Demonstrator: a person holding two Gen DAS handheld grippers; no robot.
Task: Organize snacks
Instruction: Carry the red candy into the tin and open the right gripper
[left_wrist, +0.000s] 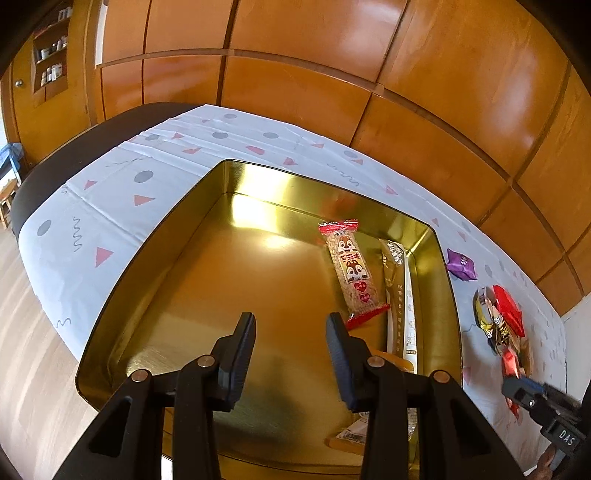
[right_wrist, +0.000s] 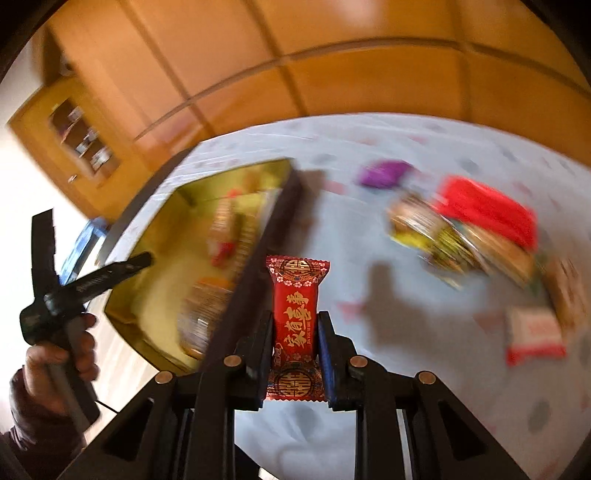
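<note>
Patterned tablecloth (left_wrist: 92, 206); wooden wall panels (left_wrist: 314, 74) behind; wall shelf (left_wrist: 51, 51) with bottles

The right gripper (right_wrist: 293, 332) pinches a red candy packet (right_wrist: 294, 310) with gold characters between its two pads, packet upright and lengthwise. Below lies the counter (right_wrist: 369, 424) under a pale patterned cloth. To the left sits a gold tin (right_wrist: 155, 258), blurred, with several wrappers inside. Beyond to the right lie a purple candy (right_wrist: 384, 172) and a heap of mixed snacks (right_wrist: 476, 229). At far left a hand (right_wrist: 55, 354) holds the left gripper (right_wrist: 88, 254), its fingers spread apart
</note>
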